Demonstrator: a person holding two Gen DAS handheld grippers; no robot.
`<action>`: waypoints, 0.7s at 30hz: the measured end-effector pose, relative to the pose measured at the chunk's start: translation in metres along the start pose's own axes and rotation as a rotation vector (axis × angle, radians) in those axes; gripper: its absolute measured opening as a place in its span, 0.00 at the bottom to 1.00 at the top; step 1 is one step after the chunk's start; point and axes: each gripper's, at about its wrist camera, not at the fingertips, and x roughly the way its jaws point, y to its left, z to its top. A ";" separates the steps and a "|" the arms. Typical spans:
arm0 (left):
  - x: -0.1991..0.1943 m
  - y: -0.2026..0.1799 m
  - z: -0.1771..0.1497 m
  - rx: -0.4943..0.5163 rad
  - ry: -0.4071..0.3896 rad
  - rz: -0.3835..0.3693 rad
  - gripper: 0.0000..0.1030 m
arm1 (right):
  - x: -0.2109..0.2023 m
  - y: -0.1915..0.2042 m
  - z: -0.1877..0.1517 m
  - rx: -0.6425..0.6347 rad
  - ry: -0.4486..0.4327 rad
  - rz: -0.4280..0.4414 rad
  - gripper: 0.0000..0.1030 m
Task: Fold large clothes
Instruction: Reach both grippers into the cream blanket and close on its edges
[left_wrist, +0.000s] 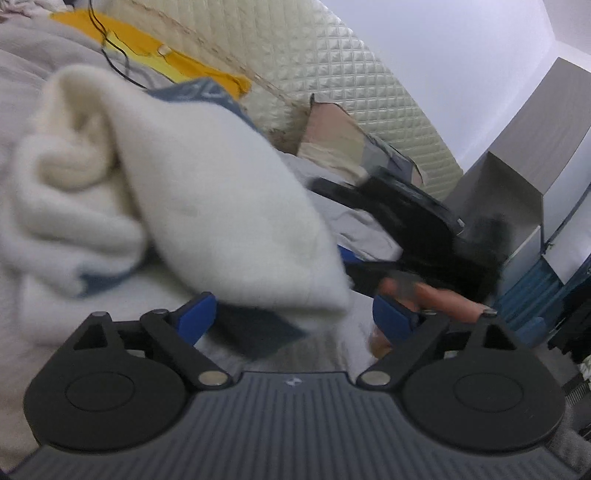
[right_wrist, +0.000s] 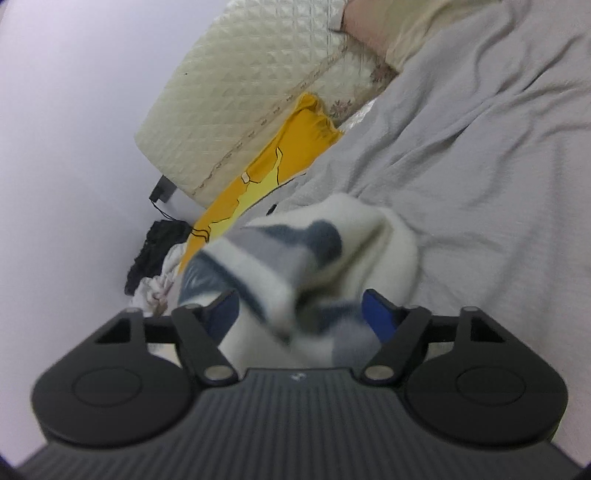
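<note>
A cream knit sweater (left_wrist: 221, 203) with blue-grey stripes lies bunched on the grey bedsheet (left_wrist: 332, 354). One cream corner of it hangs between the wide-apart blue fingers (left_wrist: 197, 319) of my left gripper (left_wrist: 295, 319), which is open, its pads clear of the cloth. In the right wrist view a striped fold of the sweater (right_wrist: 295, 258) fills the gap of my right gripper (right_wrist: 301, 314). Its blue fingers (right_wrist: 380, 315) stand beside the cloth, and I see no firm pinch. A blurred hand (left_wrist: 443, 299) shows at the right of the left wrist view.
A yellow garment (right_wrist: 280, 166) lies along the quilted cream headboard (right_wrist: 240, 92). Dark clothes (right_wrist: 159, 243) are piled in the corner by the wall. Wrinkled grey sheet (right_wrist: 461, 166) spreads to the right. A blurred black object (left_wrist: 406, 221) and a grey cabinet (left_wrist: 535, 147) stand right.
</note>
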 end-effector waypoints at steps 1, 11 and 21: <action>0.008 0.002 0.003 -0.003 0.005 0.004 0.90 | 0.011 -0.004 0.004 0.014 0.016 0.022 0.65; 0.044 0.043 0.029 -0.240 0.005 -0.027 0.35 | 0.035 0.004 0.030 -0.020 0.086 0.116 0.12; -0.071 0.022 0.035 -0.176 -0.093 -0.014 0.14 | -0.065 0.075 0.017 -0.158 0.019 0.127 0.10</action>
